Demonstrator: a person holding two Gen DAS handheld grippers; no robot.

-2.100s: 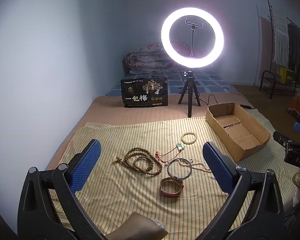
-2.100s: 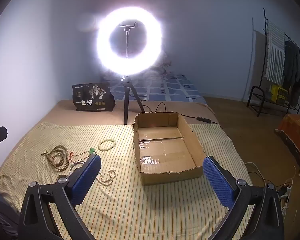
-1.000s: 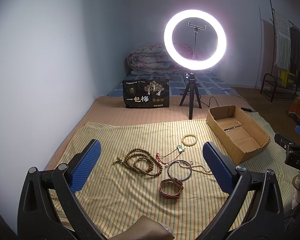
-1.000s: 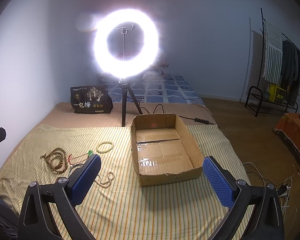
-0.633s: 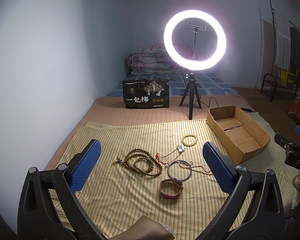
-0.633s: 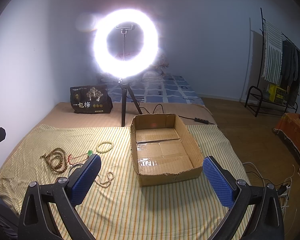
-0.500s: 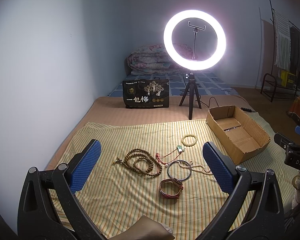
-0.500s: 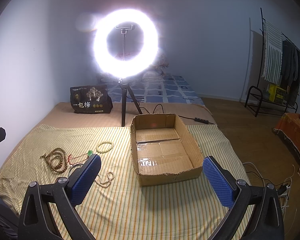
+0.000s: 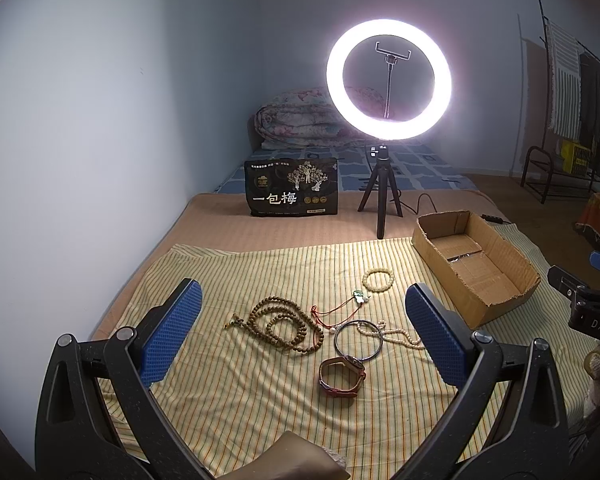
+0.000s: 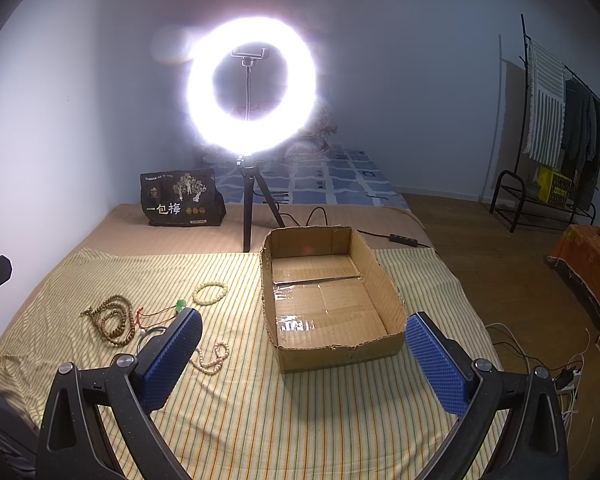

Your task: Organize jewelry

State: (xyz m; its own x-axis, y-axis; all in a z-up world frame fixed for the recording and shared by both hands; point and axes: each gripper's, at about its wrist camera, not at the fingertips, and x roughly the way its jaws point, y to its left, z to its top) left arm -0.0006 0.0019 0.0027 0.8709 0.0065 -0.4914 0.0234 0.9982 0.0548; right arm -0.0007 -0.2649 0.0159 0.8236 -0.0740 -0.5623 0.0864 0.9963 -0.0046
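Observation:
Jewelry lies on a yellow striped cloth (image 9: 260, 392): a brown bead necklace (image 9: 286, 325), a red-cord jade pendant (image 9: 359, 297), a pale bead bracelet (image 9: 378, 281), a metal bangle (image 9: 358, 339), a white bead string (image 9: 400, 335) and a red-strap watch (image 9: 342, 374). An open, empty cardboard box (image 10: 328, 292) stands to their right. My left gripper (image 9: 300, 332) is open and empty, held above the jewelry. My right gripper (image 10: 300, 354) is open and empty, above the box's near edge. The bangle and watch are hidden behind my right gripper's left finger (image 10: 172, 354).
A lit ring light on a tripod (image 9: 388, 84) stands behind the cloth, with a black bag (image 9: 292, 193) to its left. A wall runs along the left. A clothes rack (image 10: 548, 120) and cables (image 10: 564, 376) are on the floor at the right.
Both grippers have barely moved in the last second; before that the views shifted slightly. The jewelry and the box lie where they were.

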